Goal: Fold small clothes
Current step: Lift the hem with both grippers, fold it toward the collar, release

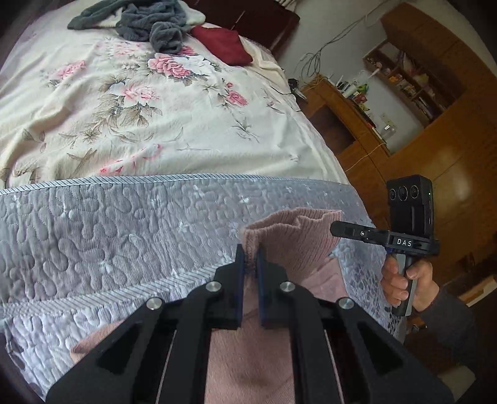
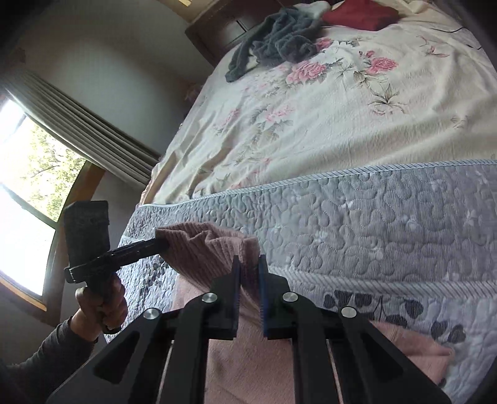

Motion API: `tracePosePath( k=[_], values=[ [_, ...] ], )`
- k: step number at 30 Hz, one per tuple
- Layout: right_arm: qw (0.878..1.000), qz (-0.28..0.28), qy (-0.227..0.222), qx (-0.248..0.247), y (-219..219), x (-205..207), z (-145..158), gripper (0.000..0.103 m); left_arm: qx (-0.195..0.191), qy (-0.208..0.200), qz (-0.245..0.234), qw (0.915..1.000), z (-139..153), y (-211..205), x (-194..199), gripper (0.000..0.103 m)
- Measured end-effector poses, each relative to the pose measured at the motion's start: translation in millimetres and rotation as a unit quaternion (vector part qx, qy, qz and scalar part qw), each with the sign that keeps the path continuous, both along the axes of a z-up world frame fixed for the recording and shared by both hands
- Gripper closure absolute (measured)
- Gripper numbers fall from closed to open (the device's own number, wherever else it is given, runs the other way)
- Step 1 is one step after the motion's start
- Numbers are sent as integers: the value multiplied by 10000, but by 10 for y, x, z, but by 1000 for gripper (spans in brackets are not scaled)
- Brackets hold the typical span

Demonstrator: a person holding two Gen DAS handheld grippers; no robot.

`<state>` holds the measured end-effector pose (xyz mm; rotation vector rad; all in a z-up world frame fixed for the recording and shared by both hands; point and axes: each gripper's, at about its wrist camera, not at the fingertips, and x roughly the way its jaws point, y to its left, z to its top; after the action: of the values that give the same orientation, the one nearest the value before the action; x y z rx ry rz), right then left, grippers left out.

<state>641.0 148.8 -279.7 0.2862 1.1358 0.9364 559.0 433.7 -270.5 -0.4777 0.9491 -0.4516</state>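
Beyond both clamped grippers' pink garment [image 1: 289, 239], grey towel [image 1: 149, 21] lies well apart.

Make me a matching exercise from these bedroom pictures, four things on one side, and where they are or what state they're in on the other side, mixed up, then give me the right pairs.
Things:
1. pink garment
2. grey clothes
3. red cushion
4. floral blanket

Places or states:
A. spread flat over the bed
B. pinched by the left gripper and the right gripper
C. in a crumpled heap at the far end of the bed
D. lying beside the crumpled heap

Pairs: 1-B, 2-C, 3-D, 4-A
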Motion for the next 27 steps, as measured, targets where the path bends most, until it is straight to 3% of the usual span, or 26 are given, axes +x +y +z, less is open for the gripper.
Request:
tracePosePath(
  k=[7,12,15,18,21,23,27],
  values=[
    [9995,271,6,-178,-152,-898,42,93,323,55,-326,9989,59,-279,-905,98],
    [9973,382,177,-600,-281,-1411,-328,93,574,474,-436,9963,-322,-461,-1411,98],
    [9923,518,566,-973,-312,-1659,-677,86,649,1038,-547,9910,-695,-564,-1648,96],
    [9891,449,955,-1031,-441,-1833,-860,83,457,1412,-477,9878,-903,-561,-1861,93],
    [9901,-35,1282,-577,-633,-1835,-824,67,-251,1528,-49,9879,-963,-429,-1944,75],
    [9851,-423,1639,-289,-695,-1758,-868,63,-461,1606,284,9855,-1016,-383,-1906,58],
    [9769,-693,1986,-382,-565,-1655,-1056,63,-925,1863,732,9754,-1180,-370,-1768,57]
  ],
)
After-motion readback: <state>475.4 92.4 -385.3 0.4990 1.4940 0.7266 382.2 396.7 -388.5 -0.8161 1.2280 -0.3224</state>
